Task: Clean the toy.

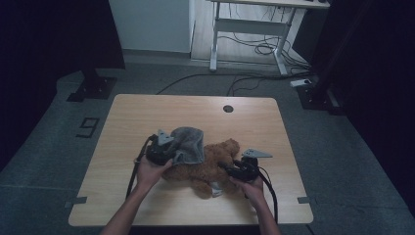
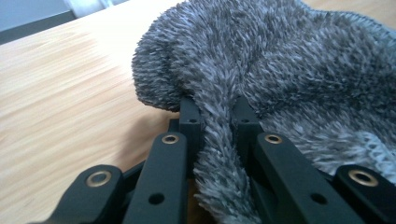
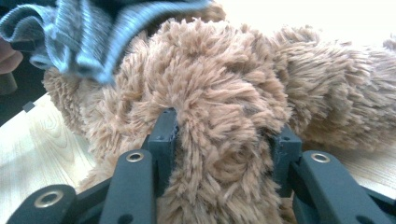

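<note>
Teddy bear lies mid-table, the grey fleece garment at its 10 o'clock. Both seem soft, light and floppy to us. Our left gripper pinches the fleece; our right gripper clamps a plush limb.

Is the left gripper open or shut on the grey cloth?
Shut: the left gripper pinches a fold of the grey cloth between its jaws.
</note>
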Available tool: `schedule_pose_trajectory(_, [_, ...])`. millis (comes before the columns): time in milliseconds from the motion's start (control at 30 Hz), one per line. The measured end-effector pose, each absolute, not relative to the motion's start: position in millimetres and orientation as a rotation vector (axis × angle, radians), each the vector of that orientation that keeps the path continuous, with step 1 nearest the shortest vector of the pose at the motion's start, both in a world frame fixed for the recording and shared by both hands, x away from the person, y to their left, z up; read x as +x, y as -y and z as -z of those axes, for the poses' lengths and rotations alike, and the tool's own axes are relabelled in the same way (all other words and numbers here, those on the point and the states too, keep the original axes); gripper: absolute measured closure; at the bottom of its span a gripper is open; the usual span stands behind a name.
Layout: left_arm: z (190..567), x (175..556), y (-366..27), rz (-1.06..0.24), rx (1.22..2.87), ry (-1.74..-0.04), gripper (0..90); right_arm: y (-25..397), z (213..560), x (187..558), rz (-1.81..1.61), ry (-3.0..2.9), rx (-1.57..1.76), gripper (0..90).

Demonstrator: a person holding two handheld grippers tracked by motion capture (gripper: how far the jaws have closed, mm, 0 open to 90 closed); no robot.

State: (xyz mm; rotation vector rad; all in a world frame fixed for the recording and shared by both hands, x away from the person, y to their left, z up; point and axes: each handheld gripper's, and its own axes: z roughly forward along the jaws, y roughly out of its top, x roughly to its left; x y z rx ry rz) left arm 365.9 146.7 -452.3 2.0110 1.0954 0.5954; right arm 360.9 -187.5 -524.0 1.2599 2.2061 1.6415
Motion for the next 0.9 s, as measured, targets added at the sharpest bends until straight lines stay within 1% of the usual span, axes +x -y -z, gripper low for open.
schedule_pose_trajectory(133, [460.4,361.9,-176.3,-0.591,1.997,-1.165,79.0,188.0,524.6,361.4,-1.649,-2.201,1.262,56.3])
schedule_pose_trajectory(233, [481.2,359.5,-192.6,-0.531,1.988,-1.223,79.0,188.2,524.8,361.2,-1.651,-2.201,1.265,56.3])
schedule_pose_trajectory(400, [517.8,356.6,-194.9,-0.433,2.007,-1.266,78.9,188.0,525.0,361.3,-1.651,-2.207,1.255,56.5])
schedule_pose_trajectory(467, [525.8,357.0,-193.4,-0.41,2.0,-1.277,79.0,187.9,525.3,361.4,-1.651,-2.209,1.251,56.8])
schedule_pose_trajectory(600, [524.8,361.4,-193.2,-0.375,1.967,-1.282,79.4,187.6,525.2,361.8,-1.654,-2.211,1.249,58.3])
schedule_pose_trajectory(733, [517.1,371.4,-188.1,-0.421,1.954,-1.255,79.8,182.1,521.3,364.3,-1.628,-2.202,1.168,61.0])
schedule_pose_trajectory(800, [514.9,382.9,-186.0,-0.418,1.944,-1.264,79.9,179.0,518.0,368.4,-1.595,-2.195,1.148,61.5])
schedule_pose_trajectory(900, [515.5,401.5,-183.7,-0.392,1.925,-1.288,79.9,178.0,516.3,383.8,-1.569,-2.147,1.174,61.9])
